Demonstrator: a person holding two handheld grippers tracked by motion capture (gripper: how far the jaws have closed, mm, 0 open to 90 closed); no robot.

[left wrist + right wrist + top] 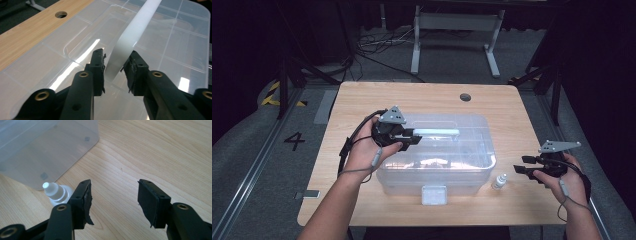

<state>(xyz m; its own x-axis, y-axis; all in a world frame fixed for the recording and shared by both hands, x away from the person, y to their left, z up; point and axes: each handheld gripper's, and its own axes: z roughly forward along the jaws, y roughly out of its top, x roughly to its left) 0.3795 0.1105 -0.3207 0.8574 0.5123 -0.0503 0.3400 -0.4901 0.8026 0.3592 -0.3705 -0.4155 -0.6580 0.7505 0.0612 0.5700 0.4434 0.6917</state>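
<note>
A lidded box [437, 172] sat at the middle of the counter [507, 107], its handle [437, 132] lying along the lid. The left hand-held gripper [416, 138] was over the lid's left part, jaws either side of the handle's end. A small bottle [499, 181] stood just right of the box, between it and the right hand-held gripper [519, 165].

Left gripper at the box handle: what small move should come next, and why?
Probably close the left gripper fully on the white handle. The handle already sits between the fingers, with a slight gap apparently left, atop the clear box's lid.
</note>
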